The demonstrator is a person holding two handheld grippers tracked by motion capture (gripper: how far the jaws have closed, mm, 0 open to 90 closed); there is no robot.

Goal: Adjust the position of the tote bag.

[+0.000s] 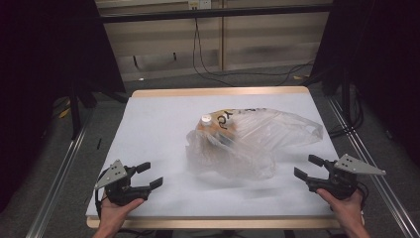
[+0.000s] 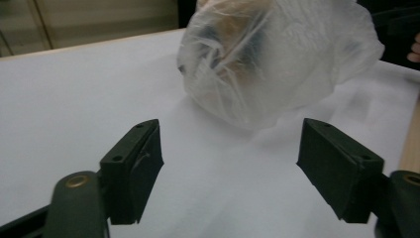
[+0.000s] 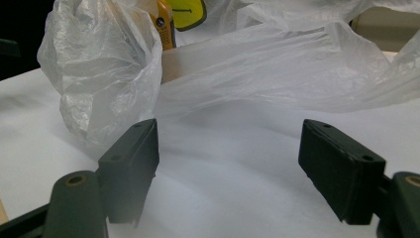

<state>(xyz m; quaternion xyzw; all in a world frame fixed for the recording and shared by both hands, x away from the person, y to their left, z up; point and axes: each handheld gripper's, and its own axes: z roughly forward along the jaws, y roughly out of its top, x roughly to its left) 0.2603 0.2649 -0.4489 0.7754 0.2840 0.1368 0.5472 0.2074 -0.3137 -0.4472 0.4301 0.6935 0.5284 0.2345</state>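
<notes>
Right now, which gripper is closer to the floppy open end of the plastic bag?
Probably the right gripper. The plastic bag trails its loose open end toward that side, just ahead of its open jaws. The left gripper, also open, faces the bag's bulging closed end.

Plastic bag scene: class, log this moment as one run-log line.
left tongs: open, empty | right tongs: open, empty | plastic bag: mid-table, untouched, bottle inside

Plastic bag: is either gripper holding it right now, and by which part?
Nothing is held. The left gripper and right gripper both stand open on the table, each apart from the bag, with bare surface between their jaws.
</notes>
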